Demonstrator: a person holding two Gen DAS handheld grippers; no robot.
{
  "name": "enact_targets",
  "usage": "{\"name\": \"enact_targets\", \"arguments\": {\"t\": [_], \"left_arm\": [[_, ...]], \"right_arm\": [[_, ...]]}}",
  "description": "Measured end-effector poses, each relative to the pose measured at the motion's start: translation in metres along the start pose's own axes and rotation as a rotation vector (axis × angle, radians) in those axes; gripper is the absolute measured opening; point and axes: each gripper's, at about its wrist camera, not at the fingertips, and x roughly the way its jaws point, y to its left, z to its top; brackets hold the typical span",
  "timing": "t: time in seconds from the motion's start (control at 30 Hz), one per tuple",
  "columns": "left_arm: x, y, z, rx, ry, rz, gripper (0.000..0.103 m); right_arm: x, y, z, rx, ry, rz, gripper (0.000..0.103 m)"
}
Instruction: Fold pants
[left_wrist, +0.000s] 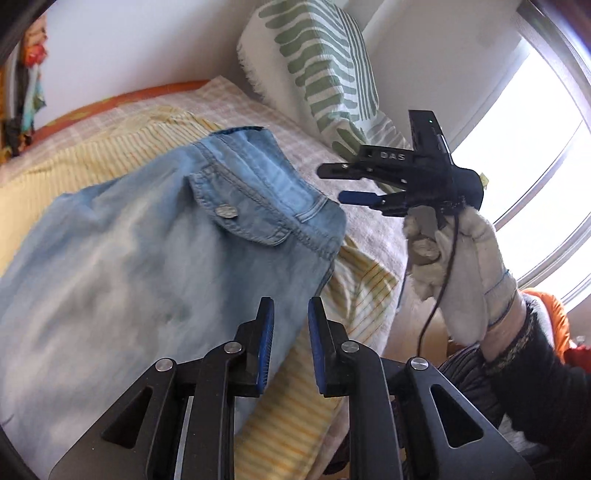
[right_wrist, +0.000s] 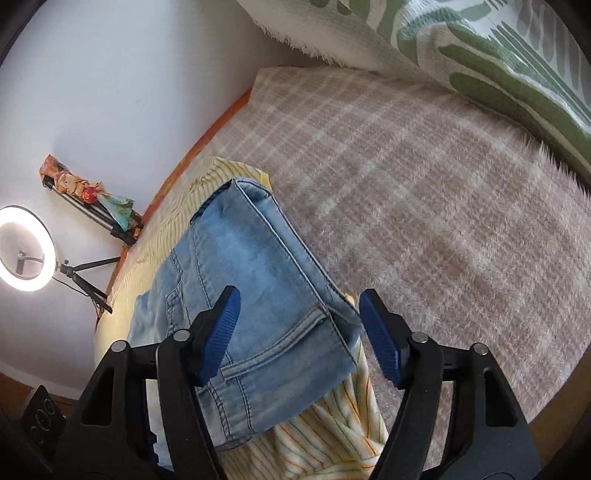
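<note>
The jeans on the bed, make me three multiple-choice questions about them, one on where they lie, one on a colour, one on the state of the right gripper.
1. What do the light blue jeans lie directly on?
A. a yellow striped cloth
B. the green-patterned pillow
C. a bare wooden floor

2. What colour are the pads of the right gripper?
A. red
B. blue
C. white

3. How does the right gripper stand?
A. clamped shut on the pillow
B. shut with nothing in it
C. open, jaws wide apart above the jeans' waistband corner

Answers:
1. A, the yellow striped cloth shows under the denim on each side.
2. B, both ribbed pads are blue.
3. C, the right wrist view shows a wide gap between the pads, neither pressing on the denim.
</note>
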Motion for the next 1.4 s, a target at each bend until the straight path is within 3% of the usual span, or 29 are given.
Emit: {"name": "enact_targets", "arguments": {"t": [0.07, 0.13, 0.17, 0.2, 0.4, 0.43, 0.47, 0.5, 0.57, 0.77, 0.87, 0.93, 1.0, 1.07, 1.17, 1.23, 1.33, 1.4], "left_arm": [[-0.012, 0.007, -0.010, -0.007, -0.015, 0.021, 0.017], [-0.019, 0.015, -0.018, -0.020, -0.018, 0.056, 0.017], [-0.024, 0.021, -0.024, -0.035, -0.022, 0.082, 0.017], [-0.026, 0.025, -0.028, -0.045, -0.025, 0.094, 0.017], [-0.052, 0.048, -0.057, -0.102, -0.040, 0.179, 0.017], [-0.055, 0.052, -0.063, -0.114, -0.041, 0.187, 0.017], [-0.058, 0.056, -0.068, -0.132, -0.043, 0.191, 0.017], [-0.059, 0.059, -0.071, -0.146, -0.045, 0.193, 0.017], [-0.061, 0.067, -0.083, -0.182, -0.041, 0.197, 0.017], [-0.055, 0.078, -0.107, -0.221, -0.006, 0.183, 0.017], [-0.048, 0.077, -0.114, -0.223, 0.009, 0.171, 0.017], [-0.047, 0.074, -0.117, -0.199, 0.000, 0.180, 0.017], [-0.048, 0.074, -0.118, -0.193, 0.002, 0.175, 0.017], [-0.051, 0.075, -0.119, -0.208, 0.005, 0.154, 0.023], [-0.065, 0.073, -0.118, -0.207, -0.028, 0.150, 0.026], [-0.079, 0.073, -0.117, -0.197, -0.066, 0.156, 0.027], [-0.097, 0.081, -0.116, -0.209, -0.122, 0.193, 0.033], [-0.102, 0.088, -0.117, -0.212, -0.138, 0.217, 0.033]], "right_arm": [[-0.006, -0.001, -0.007, -0.017, -0.011, 0.002, 0.068], [-0.010, -0.002, -0.014, -0.044, -0.015, -0.054, 0.067], [-0.010, -0.003, -0.016, -0.047, -0.009, -0.057, 0.061], [-0.010, -0.005, -0.018, -0.039, 0.003, -0.046, 0.056], [-0.003, -0.009, -0.029, -0.010, 0.054, -0.025, 0.054], [-0.001, -0.008, -0.030, -0.006, 0.061, -0.013, 0.051], [0.000, -0.007, -0.032, -0.003, 0.064, -0.013, 0.043], [0.001, -0.006, -0.034, -0.003, 0.059, -0.022, 0.028], [0.003, -0.003, -0.036, -0.003, 0.049, -0.016, 0.017], [-0.014, 0.020, -0.038, -0.070, -0.070, 0.006, 0.010], [-0.030, 0.038, -0.039, -0.188, -0.159, -0.060, 0.009], [-0.018, 0.033, -0.040, -0.196, -0.115, -0.121, 0.009], [0.003, 0.023, -0.043, -0.194, -0.017, -0.168, 0.010], [0.007, 0.017, -0.044, -0.180, -0.004, -0.199, 0.012], [-0.017, 0.029, -0.042, -0.213, -0.087, -0.246, 0.023], [-0.033, 0.044, -0.040, -0.264, -0.157, -0.285, 0.024], [-0.045, 0.074, -0.035, -0.321, -0.207, -0.195, 0.031], [-0.039, 0.100, -0.031, -0.365, -0.187, -0.097, 0.052]]}}
